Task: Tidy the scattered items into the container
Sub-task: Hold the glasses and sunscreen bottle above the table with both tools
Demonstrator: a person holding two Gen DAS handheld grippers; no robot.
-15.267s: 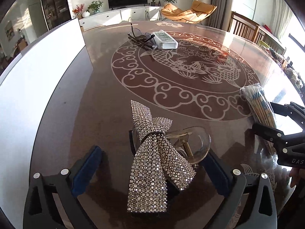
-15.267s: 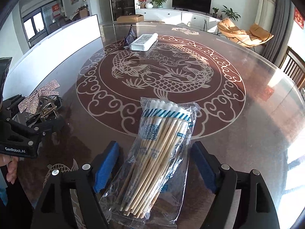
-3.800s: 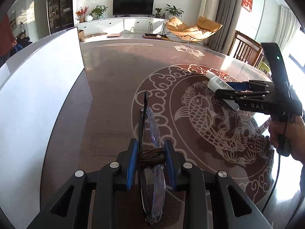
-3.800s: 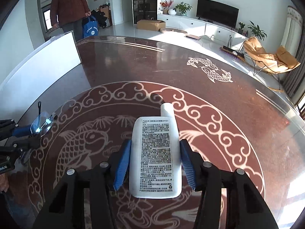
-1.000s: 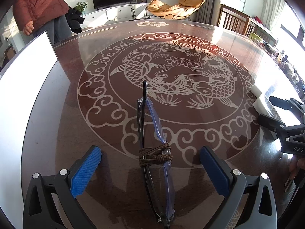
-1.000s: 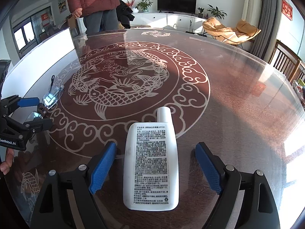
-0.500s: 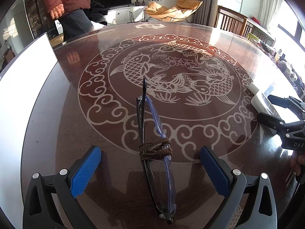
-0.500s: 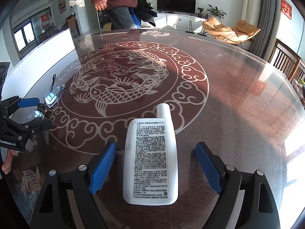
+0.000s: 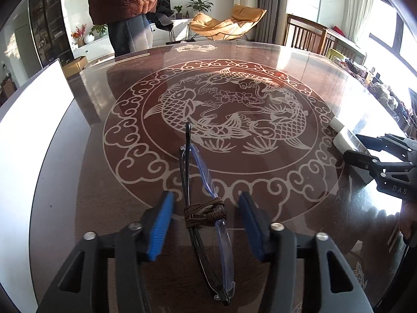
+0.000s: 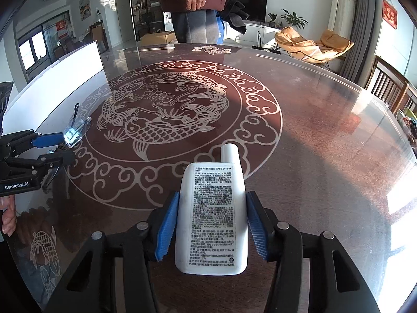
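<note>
Left fingers (image 9: 166,224) part-open, straddling folded glasses (image 9: 206,203) on the table (image 9: 299,60), not touching. Right fingers (image 10: 256,224) pressed against the white bottle (image 10: 212,214). Both items' long axes run along the fingers. Container not visible.

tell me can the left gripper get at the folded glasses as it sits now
Probably yes: the folded glasses already lie between the left gripper pads, jaws part open, and nothing on the table blocks them.
</note>
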